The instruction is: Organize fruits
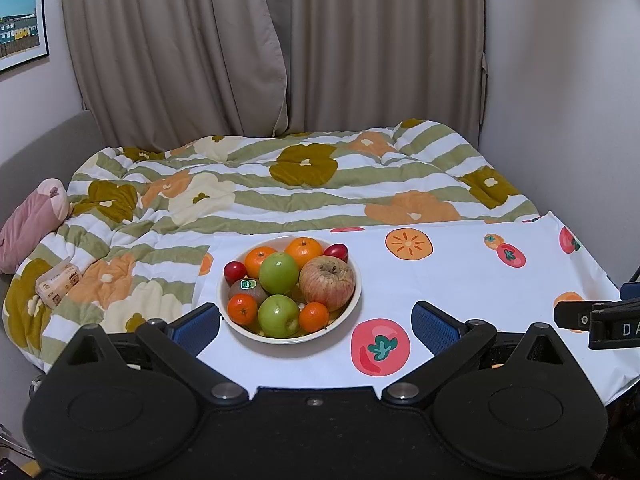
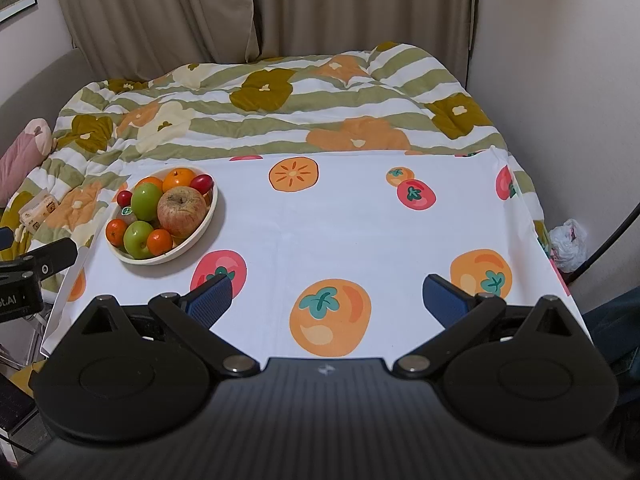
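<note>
Both hand-held grippers, left (image 1: 316, 322) and right (image 2: 328, 294), spread wide, holding nothing. Fruit bowl (image 1: 354, 300) sits near worktop's far-left corner, piled high w/ red apple (image 1: 327, 282), green apples, oranges. Risk: lifting one fruit may roll neighbours off onto bed.

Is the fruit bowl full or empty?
Full. The bowl is heaped with apples, oranges and small red fruits, such as the big red apple and a green apple.

— Where's the round cream ceramic bowl (image 1: 352, 300) of fruit?
— Just ahead of the left tongs (image 1: 316, 322), on the white fruit-print cloth (image 1: 460, 280); well ahead-left of the right tongs (image 2: 326, 294).
— Behind it?
— The striped floral quilt (image 1: 280, 192).
</note>
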A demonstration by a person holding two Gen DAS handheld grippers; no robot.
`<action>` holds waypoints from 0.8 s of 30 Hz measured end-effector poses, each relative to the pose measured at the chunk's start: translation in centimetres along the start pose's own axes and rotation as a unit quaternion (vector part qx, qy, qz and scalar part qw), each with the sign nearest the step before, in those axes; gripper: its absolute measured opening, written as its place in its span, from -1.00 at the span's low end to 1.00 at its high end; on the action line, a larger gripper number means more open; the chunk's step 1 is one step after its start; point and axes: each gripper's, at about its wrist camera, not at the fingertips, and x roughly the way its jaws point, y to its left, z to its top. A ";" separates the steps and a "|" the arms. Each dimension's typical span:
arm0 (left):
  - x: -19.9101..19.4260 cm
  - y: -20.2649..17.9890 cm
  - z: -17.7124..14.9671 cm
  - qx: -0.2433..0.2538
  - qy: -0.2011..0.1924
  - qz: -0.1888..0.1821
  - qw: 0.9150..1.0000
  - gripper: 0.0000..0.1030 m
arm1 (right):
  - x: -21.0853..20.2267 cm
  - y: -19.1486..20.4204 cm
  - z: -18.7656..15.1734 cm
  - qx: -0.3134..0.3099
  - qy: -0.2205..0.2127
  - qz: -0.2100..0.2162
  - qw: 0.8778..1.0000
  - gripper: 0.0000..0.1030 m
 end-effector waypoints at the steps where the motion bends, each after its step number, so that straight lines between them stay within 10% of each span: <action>1: 0.0 0.0 0.0 0.000 0.000 0.000 1.000 1.00 | 0.0 0.0 0.0 0.000 0.000 0.000 1.000 1.00; 24: 0.1 0.9 -0.6 -0.006 -0.005 -0.004 1.000 1.00 | 0.0 0.0 -0.1 0.003 0.000 -0.002 1.000 1.00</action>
